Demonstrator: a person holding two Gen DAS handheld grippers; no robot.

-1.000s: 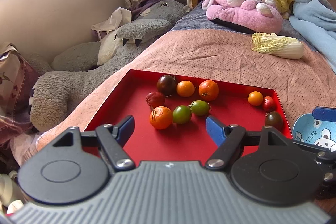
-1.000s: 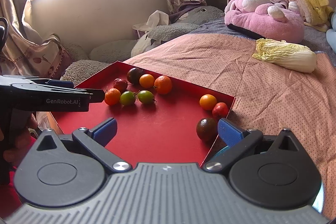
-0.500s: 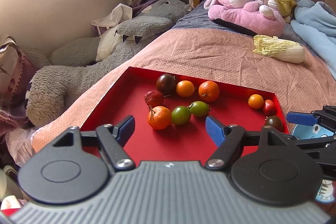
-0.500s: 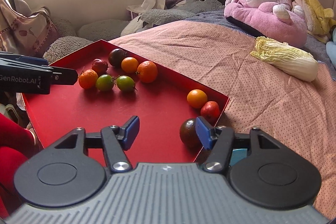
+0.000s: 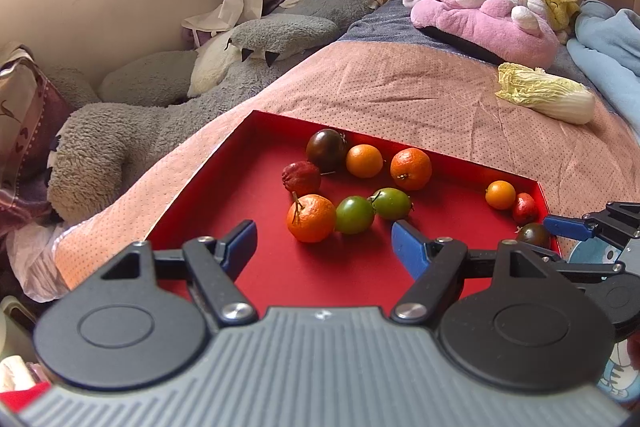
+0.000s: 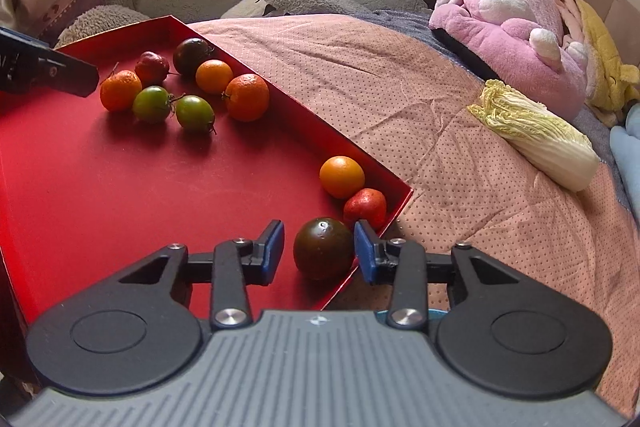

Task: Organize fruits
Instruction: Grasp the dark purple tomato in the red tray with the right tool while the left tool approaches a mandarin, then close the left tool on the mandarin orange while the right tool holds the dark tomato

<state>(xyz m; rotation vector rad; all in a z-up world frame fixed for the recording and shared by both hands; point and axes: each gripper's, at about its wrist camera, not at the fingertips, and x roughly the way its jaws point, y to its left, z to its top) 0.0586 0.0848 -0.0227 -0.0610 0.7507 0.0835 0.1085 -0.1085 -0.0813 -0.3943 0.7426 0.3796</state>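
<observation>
A red tray [image 5: 240, 187] [image 6: 120, 187] lies on the pink bedspread. In its far part sit two mandarins [image 5: 311, 218], two green tomatoes [image 5: 355, 215], a small orange, a red fruit and a dark tomato. My left gripper [image 5: 323, 233] hovers open just short of this group, with nothing between its pads. In the tray's right corner lie a small orange [image 6: 342, 177], a red fruit [image 6: 365, 207] and a dark tomato [image 6: 323, 249]. My right gripper [image 6: 318, 251] is closing around that dark tomato. Its right pad is at the skin and its left pad is still apart.
A napa cabbage [image 6: 536, 135] lies on the bedspread to the right, with a pink plush [image 6: 508, 23] and a blue blanket [image 5: 608, 39] behind it. A grey plush [image 5: 120, 131] lines the bed's left side. A blue cartoon dish [image 5: 588, 255] sits just beyond the tray's right corner.
The right gripper sank toward the tray's right corner and rolled, and its jaws narrowed from wide open to either side of the dark tomato. The left gripper barely shifted.
</observation>
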